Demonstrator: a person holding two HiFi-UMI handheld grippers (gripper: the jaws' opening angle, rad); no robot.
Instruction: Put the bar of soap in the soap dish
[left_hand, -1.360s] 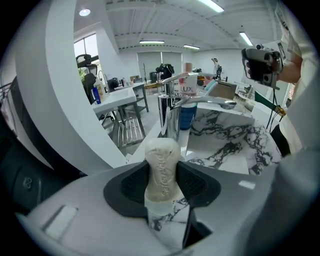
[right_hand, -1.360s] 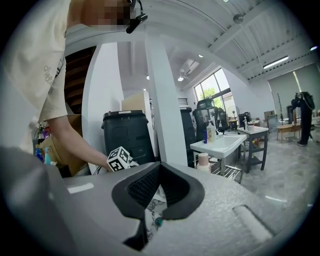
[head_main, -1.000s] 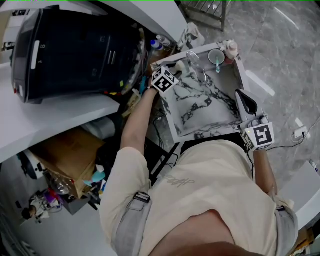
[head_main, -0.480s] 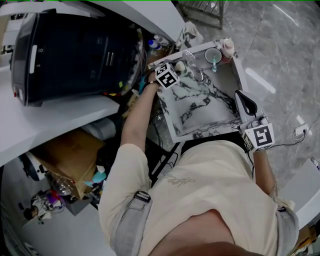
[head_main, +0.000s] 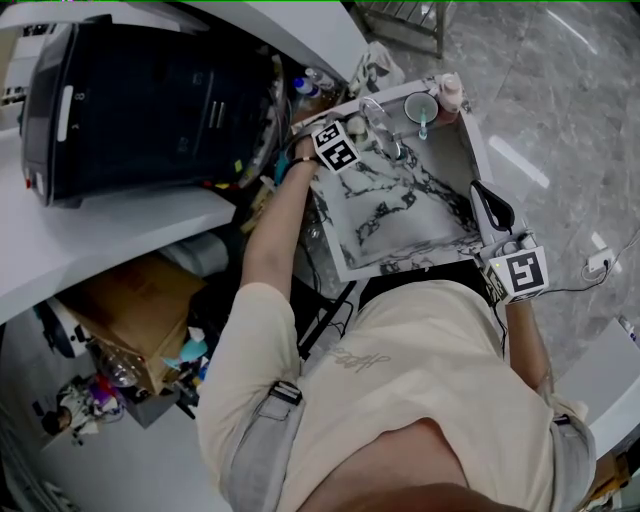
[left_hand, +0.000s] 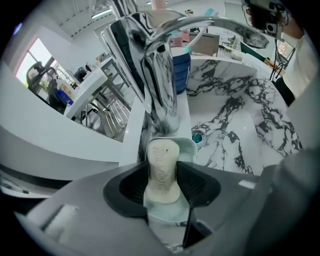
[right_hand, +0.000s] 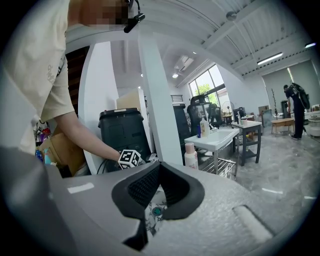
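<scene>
The pale cream bar of soap (left_hand: 161, 170) is pinched between the dark jaws of my left gripper (left_hand: 162, 182), which is shut on it. Its far end lies over the pale green soap dish (left_hand: 189, 148) at the foot of the chrome faucet (left_hand: 161, 85); whether it touches the dish I cannot tell. In the head view the left gripper (head_main: 352, 130) is at the sink's back left corner, beside the faucet (head_main: 383, 128). My right gripper (head_main: 488, 205) hovers at the sink's right rim, shut and empty, its jaw tips (right_hand: 156, 167) meeting.
The marble-patterned sink basin (head_main: 400, 215) has a teal drain (left_hand: 197, 137). A blue cup (head_main: 421, 108) with a toothbrush and a pink-capped bottle (head_main: 450, 95) stand on the back rim. A large black bin (head_main: 150, 95) sits to the left on a white counter.
My left gripper has edged with the soap toward the back corner by the faucet. The right gripper has stayed at the sink's right rim.
</scene>
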